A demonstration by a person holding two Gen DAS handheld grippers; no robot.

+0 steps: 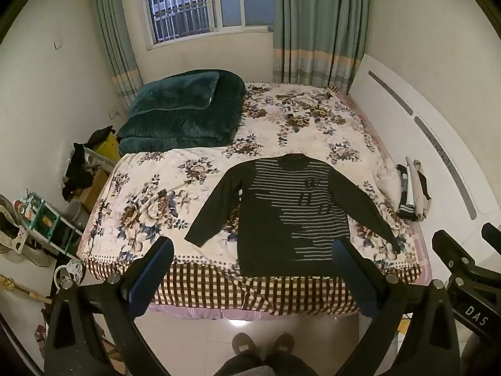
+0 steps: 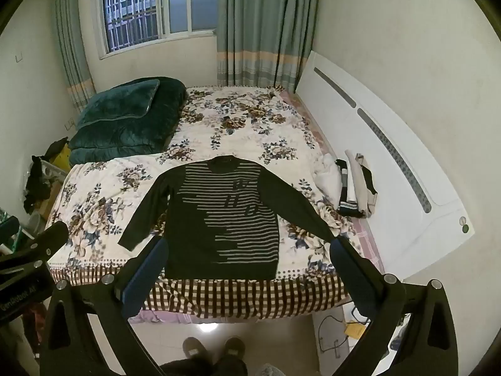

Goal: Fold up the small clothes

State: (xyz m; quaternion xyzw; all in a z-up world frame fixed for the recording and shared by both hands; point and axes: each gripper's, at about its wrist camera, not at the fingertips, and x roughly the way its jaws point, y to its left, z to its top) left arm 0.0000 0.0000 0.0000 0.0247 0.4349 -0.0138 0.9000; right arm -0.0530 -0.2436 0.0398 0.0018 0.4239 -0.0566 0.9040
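A dark long-sleeved sweater (image 1: 291, 216) (image 2: 225, 216) with pale stripes lies flat, face up, on the floral bed cover (image 1: 156, 200) (image 2: 94, 206), its hem at the near edge and both sleeves spread out. My left gripper (image 1: 253, 250) hangs above the near edge of the bed, open, with nothing between its blue-padded fingers. Held beside it, my right gripper (image 2: 247, 250) is also open and empty, well short of the sweater. In the left wrist view the right gripper shows at the right edge.
A folded green quilt (image 1: 181, 112) (image 2: 125, 119) sits at the far left of the bed. A small stack of folded clothes (image 1: 413, 191) (image 2: 357, 185) lies by the white headboard (image 2: 391, 144). Clutter and shelves (image 1: 40, 219) crowd the left floor. A person's shoes (image 1: 263, 344) stand on the tiles.
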